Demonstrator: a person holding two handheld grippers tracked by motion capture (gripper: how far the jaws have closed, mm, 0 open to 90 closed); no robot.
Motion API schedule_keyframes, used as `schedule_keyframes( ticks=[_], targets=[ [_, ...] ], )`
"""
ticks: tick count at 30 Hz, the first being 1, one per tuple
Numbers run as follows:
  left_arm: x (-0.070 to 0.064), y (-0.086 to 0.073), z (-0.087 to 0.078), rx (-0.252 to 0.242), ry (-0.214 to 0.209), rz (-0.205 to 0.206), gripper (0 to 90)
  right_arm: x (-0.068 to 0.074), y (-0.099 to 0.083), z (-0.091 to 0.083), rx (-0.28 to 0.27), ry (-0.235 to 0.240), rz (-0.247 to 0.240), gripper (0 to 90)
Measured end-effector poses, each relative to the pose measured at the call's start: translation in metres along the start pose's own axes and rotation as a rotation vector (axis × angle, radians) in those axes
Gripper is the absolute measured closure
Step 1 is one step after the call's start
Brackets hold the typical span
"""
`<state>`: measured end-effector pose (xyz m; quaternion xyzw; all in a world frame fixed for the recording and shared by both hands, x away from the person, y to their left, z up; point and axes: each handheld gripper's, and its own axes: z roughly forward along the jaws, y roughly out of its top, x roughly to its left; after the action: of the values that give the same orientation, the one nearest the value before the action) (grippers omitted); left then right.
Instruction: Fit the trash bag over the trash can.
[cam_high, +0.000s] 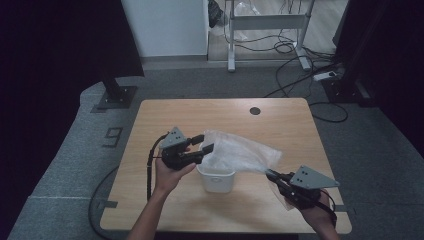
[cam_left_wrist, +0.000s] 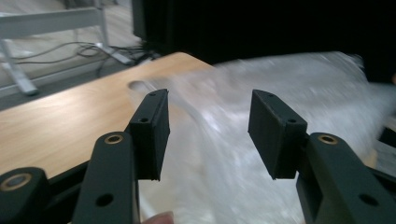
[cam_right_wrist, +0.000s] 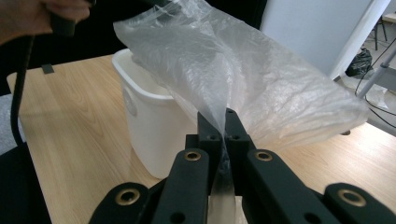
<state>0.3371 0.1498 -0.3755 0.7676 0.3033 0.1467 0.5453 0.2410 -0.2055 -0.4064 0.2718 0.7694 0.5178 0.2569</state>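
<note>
Plastic bag (cam_high: 240, 152) stretched lengthwise from bin (cam_high: 216, 179) to right gripper (cam_high: 271, 175), fingers pinching it, left gripper (cam_high: 203, 143) fingers apart

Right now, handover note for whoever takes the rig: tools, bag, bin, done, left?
Right tool: shut on an edge of the clear plastic bag, pulling it out to the right.
Left tool: open, at the bag's other side above the bin, gripping nothing.
White bin: upright, mid-table, bag draped over its top.
Done: one edge held.
Left: probably grab the far edge, spread the mouth, seat the bag over the rim.
</note>
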Motion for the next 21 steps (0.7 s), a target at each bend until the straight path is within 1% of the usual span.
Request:
schedule_keyframes(
  ticks=[2, 4, 6, 9, 12, 13, 15, 16, 17, 21],
  targets=[
    [0.006, 0.004, 0.000, -0.005, 0.017, -0.019, 48.0, 0.001, 0.000, 0.000, 0.005, -0.001, -0.006, 88.7],
    [0.013, 0.007, 0.004, -0.005, 0.033, -0.038, 47.6, 0.002, -0.001, 0.000, 0.009, 0.000, -0.010, 88.7],
    [0.016, 0.009, 0.006, -0.001, 0.038, -0.040, 47.6, 0.002, -0.001, 0.001, 0.012, 0.001, -0.014, 88.7],
    [0.024, 0.011, 0.019, 0.025, 0.057, -0.046, 47.6, 0.002, -0.001, 0.001, 0.015, -0.001, -0.018, 88.7],
    [0.027, 0.010, 0.027, 0.049, 0.063, -0.041, 48.7, 0.002, -0.001, 0.001, 0.017, -0.003, -0.020, 88.7],
    [0.028, 0.009, 0.030, 0.055, 0.061, -0.043, 49.6, 0.002, 0.000, 0.000, 0.018, -0.002, -0.021, 88.7],
    [0.031, 0.007, 0.033, 0.069, 0.039, -0.051, 53.2, 0.002, 0.000, 0.000, 0.016, -0.002, -0.021, 88.7],
    [0.031, 0.006, 0.035, 0.079, 0.025, -0.058, 57.1, 0.002, 0.001, 0.000, 0.015, -0.004, -0.024, 88.7],
    [0.031, 0.004, 0.036, 0.090, 0.016, -0.056, 60.9, 0.002, 0.001, -0.001, 0.013, -0.005, -0.024, 88.7],
    [0.026, -0.001, 0.042, 0.140, 0.008, -0.009, 67.2, 0.002, 0.003, -0.002, 0.004, -0.011, -0.029, 88.7]
  ],
)
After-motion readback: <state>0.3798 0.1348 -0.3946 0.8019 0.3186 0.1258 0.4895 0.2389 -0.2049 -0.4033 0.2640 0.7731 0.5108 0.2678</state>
